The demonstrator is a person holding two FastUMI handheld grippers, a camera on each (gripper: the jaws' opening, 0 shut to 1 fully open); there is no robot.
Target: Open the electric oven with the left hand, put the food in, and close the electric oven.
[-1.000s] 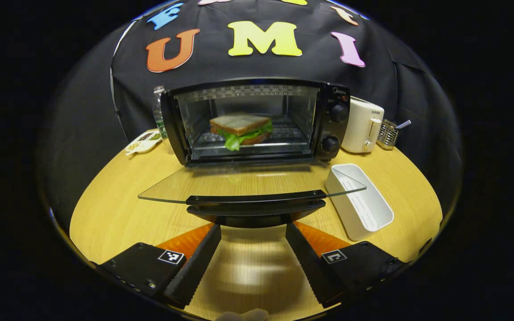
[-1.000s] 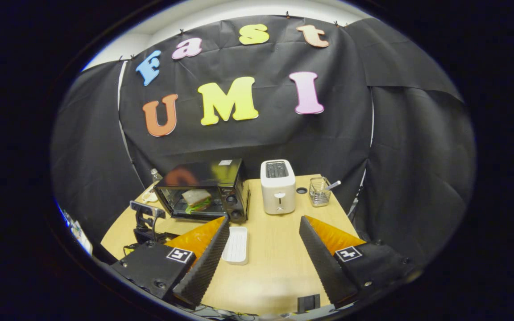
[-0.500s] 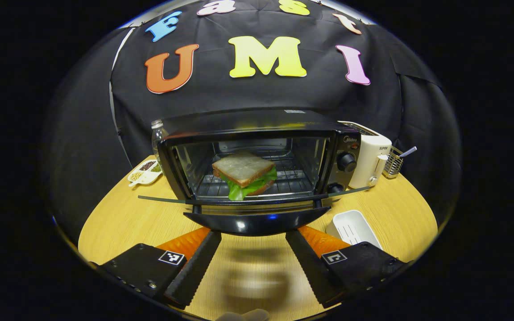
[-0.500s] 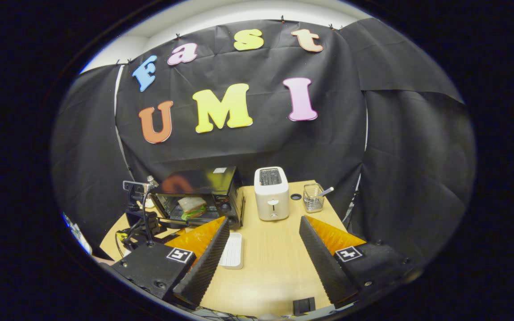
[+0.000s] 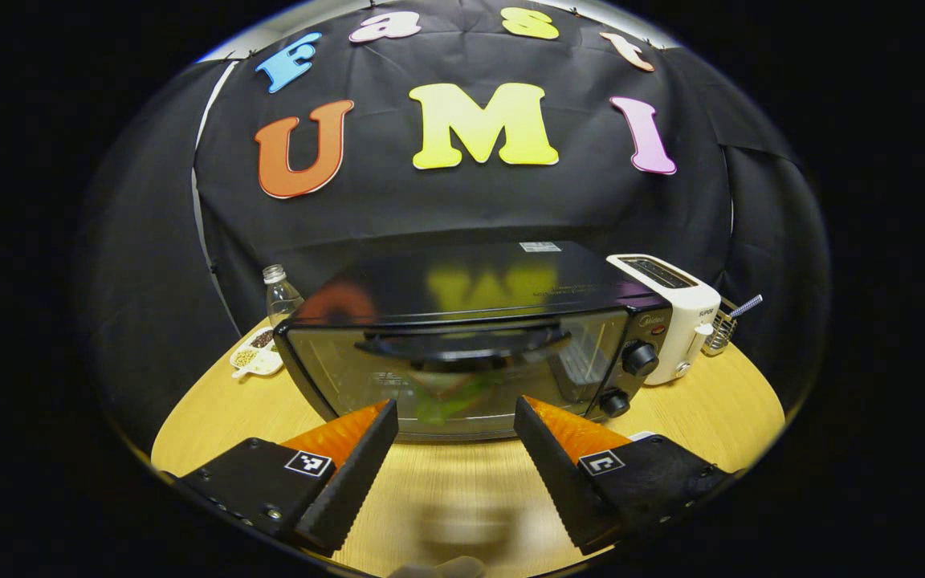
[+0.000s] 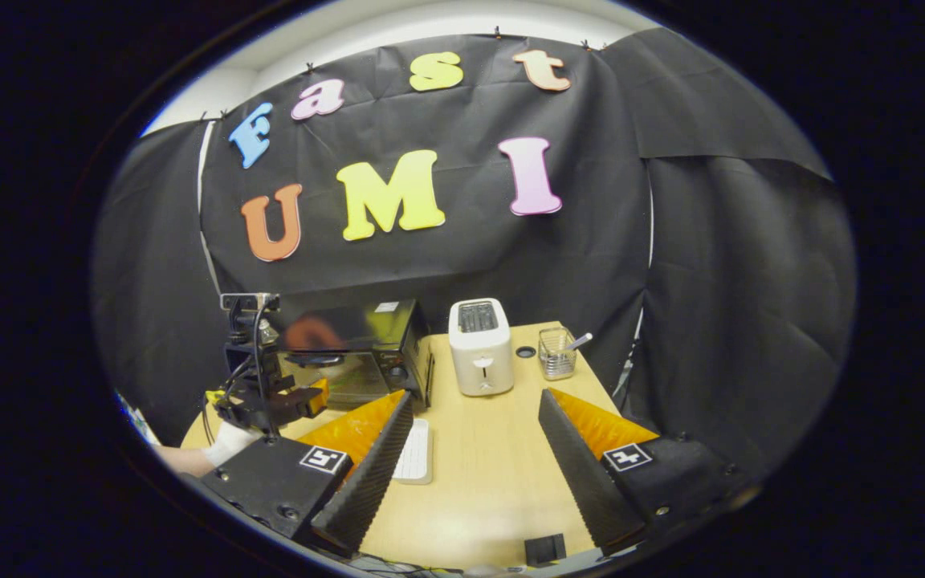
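The black electric oven [image 5: 462, 337] stands on the round wooden table [image 5: 719, 401]. Its glass door is swung up against the front, with the handle [image 5: 462, 347] blurred near the top edge. Behind the glass the sandwich [image 5: 450, 397] shows dimly, green lettuce hanging out. My left gripper [image 5: 454, 404] is open just in front of the door's lower part, nothing between its fingers. In the right gripper view the oven [image 6: 358, 341] sits at the left, and a gloved hand holds the left gripper [image 6: 274, 397] before it. My right gripper [image 6: 474, 393] hangs open over the table.
A white toaster [image 5: 671, 317] stands right of the oven, with a wire holder [image 5: 723, 333] beyond it. A bottle [image 5: 278, 293] and a snack dish [image 5: 254, 357] sit at the oven's left. A white tray [image 6: 414, 449] lies in front of the oven.
The oven door has swung up from lying flat open to upright against the front. My left gripper rose with it, staying open. The right gripper barely shifted.
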